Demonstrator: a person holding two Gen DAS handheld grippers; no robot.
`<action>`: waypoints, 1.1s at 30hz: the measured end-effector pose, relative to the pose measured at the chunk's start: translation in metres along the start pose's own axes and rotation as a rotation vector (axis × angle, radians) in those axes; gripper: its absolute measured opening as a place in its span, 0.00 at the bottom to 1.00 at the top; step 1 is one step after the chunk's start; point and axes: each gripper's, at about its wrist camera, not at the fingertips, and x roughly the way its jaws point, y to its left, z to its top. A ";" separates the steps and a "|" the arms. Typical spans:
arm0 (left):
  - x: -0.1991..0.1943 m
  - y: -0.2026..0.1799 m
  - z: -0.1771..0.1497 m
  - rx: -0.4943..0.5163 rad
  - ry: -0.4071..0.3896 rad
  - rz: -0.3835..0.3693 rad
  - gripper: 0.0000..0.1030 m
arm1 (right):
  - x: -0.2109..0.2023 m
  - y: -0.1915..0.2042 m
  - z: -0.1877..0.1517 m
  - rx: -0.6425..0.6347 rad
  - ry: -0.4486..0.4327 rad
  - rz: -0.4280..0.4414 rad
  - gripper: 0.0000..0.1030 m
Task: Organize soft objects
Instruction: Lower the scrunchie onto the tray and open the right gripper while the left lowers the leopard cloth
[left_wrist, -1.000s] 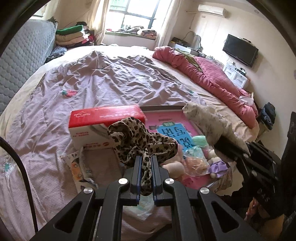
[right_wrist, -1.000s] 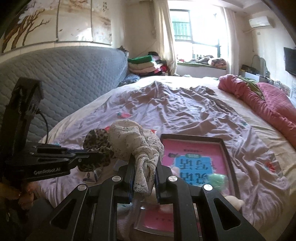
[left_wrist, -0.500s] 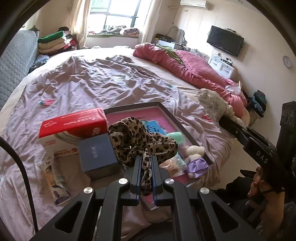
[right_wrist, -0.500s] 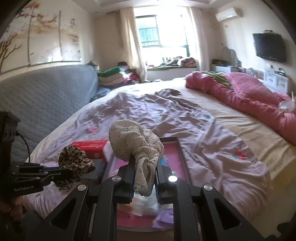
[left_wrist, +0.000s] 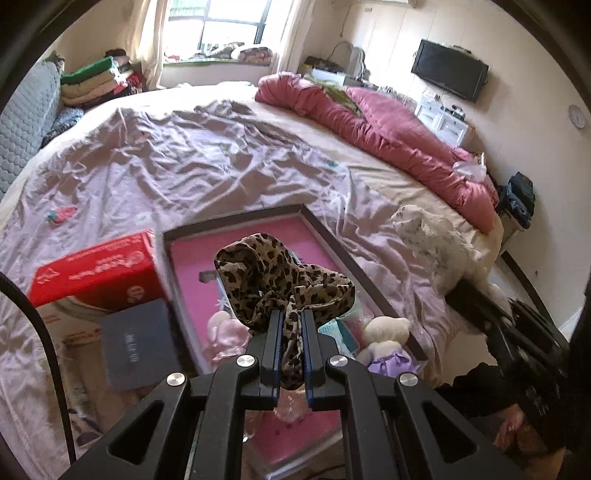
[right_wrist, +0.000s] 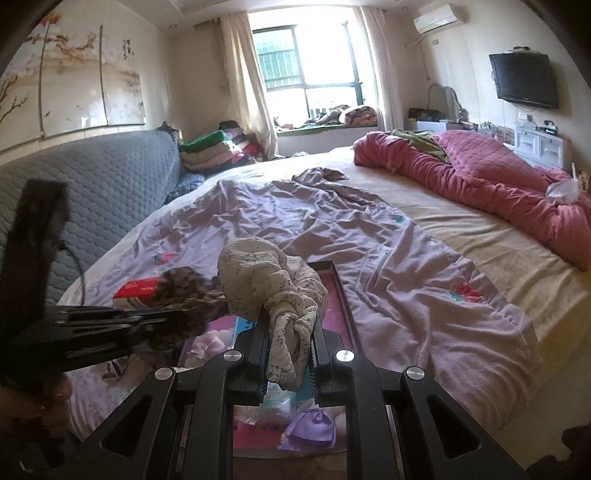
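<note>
Fingers (left_wrist: 275, 332) clamp leopard cloth (left_wrist: 280, 280), cream cloth (right_wrist: 273, 291); rumpled lilac sheet (left_wrist: 192, 162) covers bed.

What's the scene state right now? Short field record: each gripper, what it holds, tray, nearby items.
left gripper: shut on leopard-print cloth, above the tray
right gripper: shut on cream floral cloth
tray: dark frame, pink base, on the lilac sheet
tray contents: plush toys, purple pouch
beside tray: red box, dark blue box
far side of bed: red quilt, bunched
</note>
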 end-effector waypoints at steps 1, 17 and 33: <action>0.006 0.000 -0.001 -0.003 0.006 -0.001 0.09 | 0.002 0.000 -0.001 0.001 0.004 -0.001 0.17; 0.029 0.003 -0.043 0.023 0.107 0.013 0.09 | 0.045 -0.004 -0.026 0.001 0.116 -0.028 0.17; 0.024 0.003 -0.058 0.025 0.118 -0.001 0.09 | 0.073 0.005 -0.045 -0.045 0.218 -0.055 0.19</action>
